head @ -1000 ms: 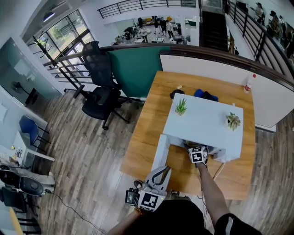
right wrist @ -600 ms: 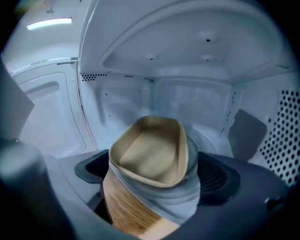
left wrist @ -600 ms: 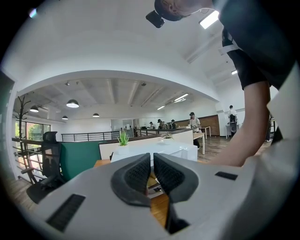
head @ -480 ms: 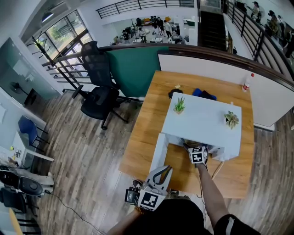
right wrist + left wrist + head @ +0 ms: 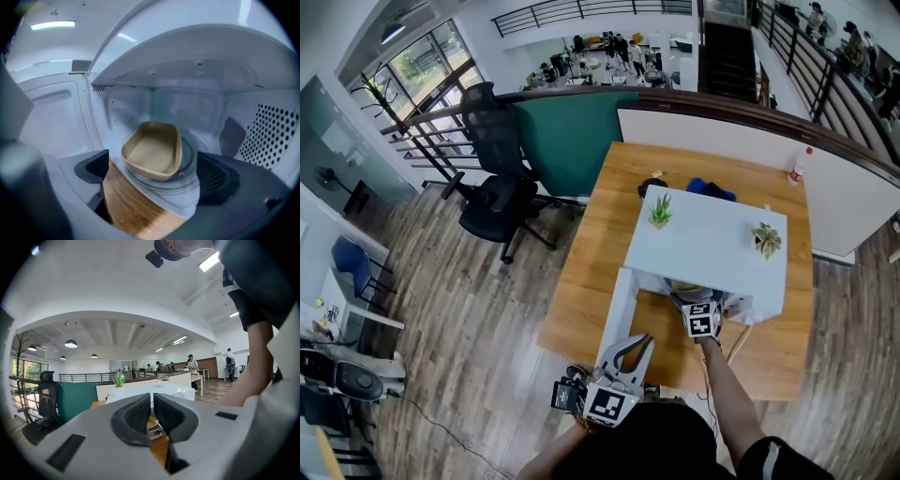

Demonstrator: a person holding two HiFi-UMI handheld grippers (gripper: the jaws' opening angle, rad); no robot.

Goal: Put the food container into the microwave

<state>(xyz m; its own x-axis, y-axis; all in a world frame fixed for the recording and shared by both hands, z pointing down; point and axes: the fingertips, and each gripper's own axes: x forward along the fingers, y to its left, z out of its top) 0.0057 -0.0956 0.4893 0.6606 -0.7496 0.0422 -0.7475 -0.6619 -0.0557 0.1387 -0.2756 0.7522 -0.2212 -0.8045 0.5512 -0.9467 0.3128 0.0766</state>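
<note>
Head view: a white box-shaped microwave [image 5: 712, 246] stands on a wooden bench [image 5: 600, 253]. Its flat top carries two small green plants [image 5: 660, 212]. Its door [image 5: 619, 314] is swung open on the left side. The right hand-held gripper [image 5: 701, 321], with its marker cube on top, is at the mouth of the microwave, just under the front edge of the top. The left hand-held gripper [image 5: 614, 389] is low, near the person's body and off the bench edge. A black office chair [image 5: 492, 202] stands on the wood-pattern floor, well apart from the bench. This view does not show the inside of the microwave.

Left gripper view: the two dark ribbed pads of the left hand-held gripper are almost together, with only a thin slit and nothing in it. Beyond them are the white microwave and one plant on it.

Right gripper view: only here the cavity is seen. The food container [image 5: 152, 150] is beige, matte, a rounded rectangle with low walls, open side up. It rests on the round glass plate [image 5: 190, 154] inside the microwave. Its long axis seems to run from the opening toward the back wall, a little slanted. The jaws of the right hand-held gripper are wide apart and hold nothing; the container lies beyond them. The right inner wall [image 5: 274, 136] has many small holes.
</note>
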